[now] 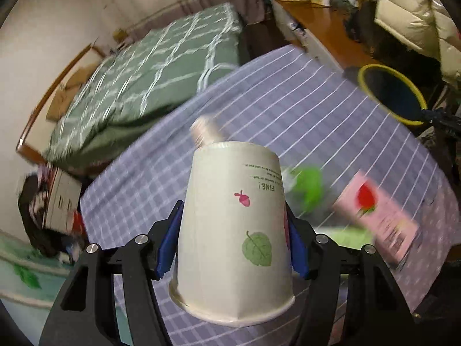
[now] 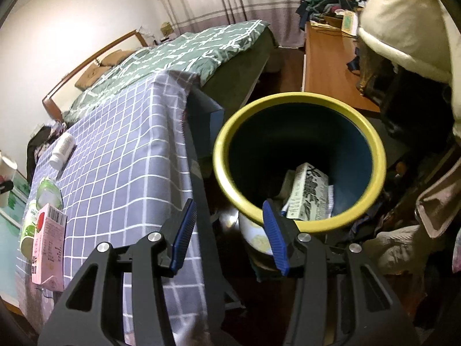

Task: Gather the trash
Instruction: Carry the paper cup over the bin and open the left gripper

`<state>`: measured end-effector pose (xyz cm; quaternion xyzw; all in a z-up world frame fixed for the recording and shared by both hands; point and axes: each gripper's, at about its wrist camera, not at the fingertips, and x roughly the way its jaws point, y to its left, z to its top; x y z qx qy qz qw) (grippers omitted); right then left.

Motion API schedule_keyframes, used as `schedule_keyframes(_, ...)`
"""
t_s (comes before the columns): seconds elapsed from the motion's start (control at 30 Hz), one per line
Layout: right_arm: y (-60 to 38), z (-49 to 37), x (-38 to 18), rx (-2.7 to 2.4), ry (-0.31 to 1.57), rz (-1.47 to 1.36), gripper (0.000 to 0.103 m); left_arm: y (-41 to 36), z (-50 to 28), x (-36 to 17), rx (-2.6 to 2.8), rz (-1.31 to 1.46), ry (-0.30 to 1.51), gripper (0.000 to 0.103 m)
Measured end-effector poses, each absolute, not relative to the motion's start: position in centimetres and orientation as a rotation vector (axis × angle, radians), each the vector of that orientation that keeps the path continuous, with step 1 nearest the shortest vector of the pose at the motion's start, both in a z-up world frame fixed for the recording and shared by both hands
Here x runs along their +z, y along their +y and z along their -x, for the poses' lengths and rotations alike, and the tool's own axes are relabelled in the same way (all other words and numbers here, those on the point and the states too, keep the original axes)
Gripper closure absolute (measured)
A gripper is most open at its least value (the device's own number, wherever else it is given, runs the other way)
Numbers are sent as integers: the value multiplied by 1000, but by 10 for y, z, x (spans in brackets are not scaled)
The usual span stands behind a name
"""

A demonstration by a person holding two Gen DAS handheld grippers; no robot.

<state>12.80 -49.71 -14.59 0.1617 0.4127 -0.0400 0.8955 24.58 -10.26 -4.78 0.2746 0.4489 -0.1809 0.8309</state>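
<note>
My left gripper [image 1: 232, 230] fingers pinch the paper cup [image 1: 233, 230]; squeezing could crush or drop it before the bin [image 2: 299, 158]. Right gripper [image 2: 230, 233] gapes empty

Table [image 2: 121, 155], draped in grey-lilac cloth with white grid lines, cloth edge hanging over the side. Lying on it: white bottle [image 2: 62, 151] on its side near the far end; pink carton [image 2: 47, 248] with a strawberry print and a barcode at the near end; green-and-white packaging [image 2: 47, 194] between the two, touching or just beside the carton, contents not legible. Same carton [image 1: 374, 216] and green item [image 1: 306, 187] blurred in the left wrist view, bottle neck [image 1: 206, 131] partly hidden
</note>
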Motion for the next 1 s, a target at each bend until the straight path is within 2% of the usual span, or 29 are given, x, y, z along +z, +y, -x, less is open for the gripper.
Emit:
schedule_keyframes(0.3, -555, -84, -150, -181, 812, -401, 57, -272, -263, -45, -605, -721, 900, 40)
schedule_keyframes(0.6, -595, -45, -157, -262, 791, -444, 57, -451, -267, -88, -814, -816, 930, 39)
schedule_keyframes(0.87, -612, -32, -168, -282, 803, -483, 57, -543, -271, -126, -878, -820, 986, 36)
schedule_keyframes(0.93, -614, -31, -170, -282, 807, -492, 57, -554, -273, -133, -881, -816, 988, 26)
schedule_keyframes(0.97, -614, -31, -171, -282, 808, -495, 57, -559, -274, -135, -874, -811, 978, 17)
schedule_keyframes(1.0, -614, -31, -171, -282, 809, -496, 57, -557, -276, -136, -867, -799, 974, 15)
